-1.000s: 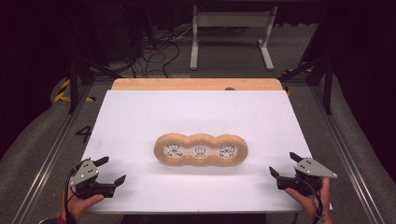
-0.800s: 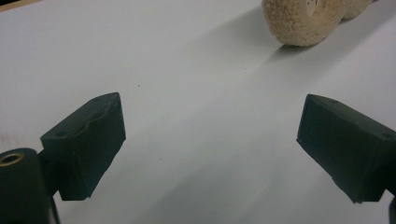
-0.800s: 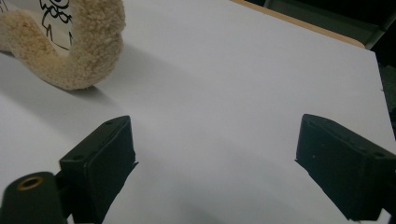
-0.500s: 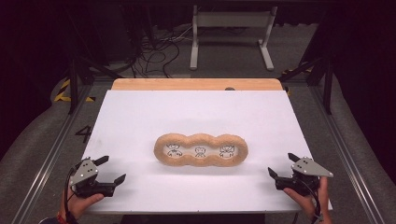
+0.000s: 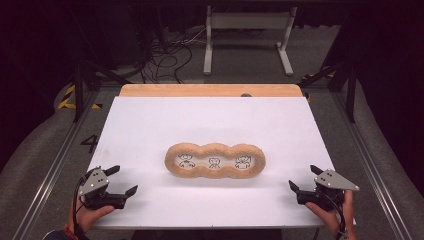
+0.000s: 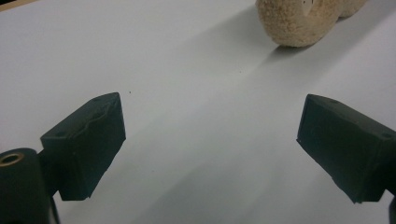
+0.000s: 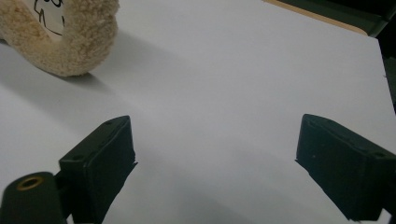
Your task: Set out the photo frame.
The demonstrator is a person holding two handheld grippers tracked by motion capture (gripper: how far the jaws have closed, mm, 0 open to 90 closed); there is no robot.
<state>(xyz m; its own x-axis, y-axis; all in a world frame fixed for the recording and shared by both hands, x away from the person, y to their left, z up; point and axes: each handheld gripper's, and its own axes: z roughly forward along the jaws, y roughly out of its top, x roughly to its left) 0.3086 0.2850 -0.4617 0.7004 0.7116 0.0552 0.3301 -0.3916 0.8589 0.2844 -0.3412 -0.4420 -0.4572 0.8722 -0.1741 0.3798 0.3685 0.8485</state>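
Observation:
A tan, fuzzy three-lobed ring point(image 5: 215, 161) lies flat at the middle of the white table top point(image 5: 210, 125), with a small black line drawing inside each of its three holes. My left gripper point(image 5: 122, 180) rests at the near left corner, open, nothing between its jaws; one end of the fuzzy ring point(image 6: 299, 21) lies ahead of it to the upper right. My right gripper point(image 5: 304, 177) sits at the near right corner, also open and empty, and the ring's other end point(image 7: 65, 42) shows at its upper left.
A wooden strip point(image 5: 210, 90) runs along the table's far edge. Beyond it stand a grey frame point(image 5: 247, 35) and loose cables point(image 5: 165, 55) on the floor. Metal rails point(image 5: 365, 165) flank the table on both sides.
The right gripper has shifted slightly left and inward along the near edge. The left gripper and the ring have stayed put.

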